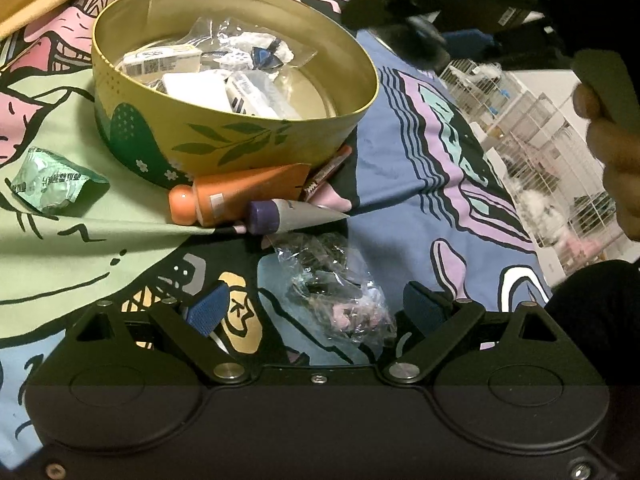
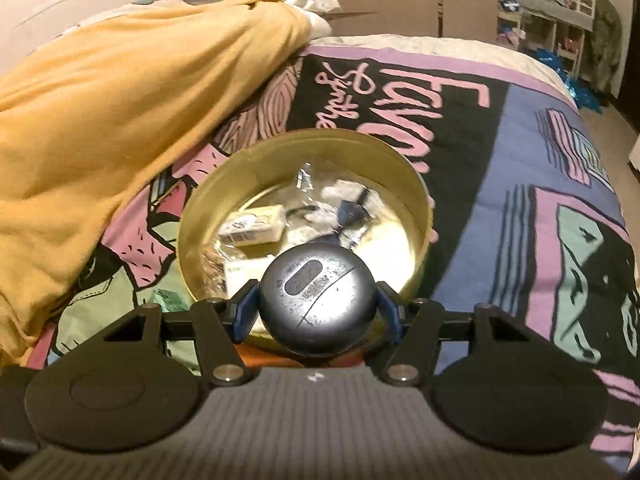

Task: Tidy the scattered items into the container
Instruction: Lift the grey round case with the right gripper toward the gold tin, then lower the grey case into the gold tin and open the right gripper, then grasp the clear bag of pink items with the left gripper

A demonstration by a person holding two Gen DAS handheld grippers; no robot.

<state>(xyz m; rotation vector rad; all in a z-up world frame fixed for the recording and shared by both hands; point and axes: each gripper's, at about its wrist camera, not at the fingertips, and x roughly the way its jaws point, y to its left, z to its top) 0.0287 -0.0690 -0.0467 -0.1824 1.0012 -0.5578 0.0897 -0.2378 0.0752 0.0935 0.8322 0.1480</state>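
Observation:
A round yellow tin [image 1: 240, 136] with leaf print holds several small packets and boxes; it also shows in the right wrist view [image 2: 404, 168]. My left gripper [image 1: 316, 308] is open, low over the bedspread, its fingers either side of a clear plastic bag [image 1: 340, 292] of dark bits. In front of the tin lie an orange tube [image 1: 240, 196], a grey tube with a purple cap [image 1: 292, 216], a thin red stick [image 1: 330, 168] and a green foil packet [image 1: 52, 184]. My right gripper [image 2: 316, 312] is shut on a round grey case [image 2: 318, 304], held above the tin's near rim.
A patterned bedspread [image 1: 420, 152] covers the bed. A yellow blanket [image 2: 120, 120] is heaped at the left behind the tin. The bed's edge falls away at the right, with white wire racks [image 1: 540, 120] beyond. A hand [image 1: 612, 152] on the other gripper shows at far right.

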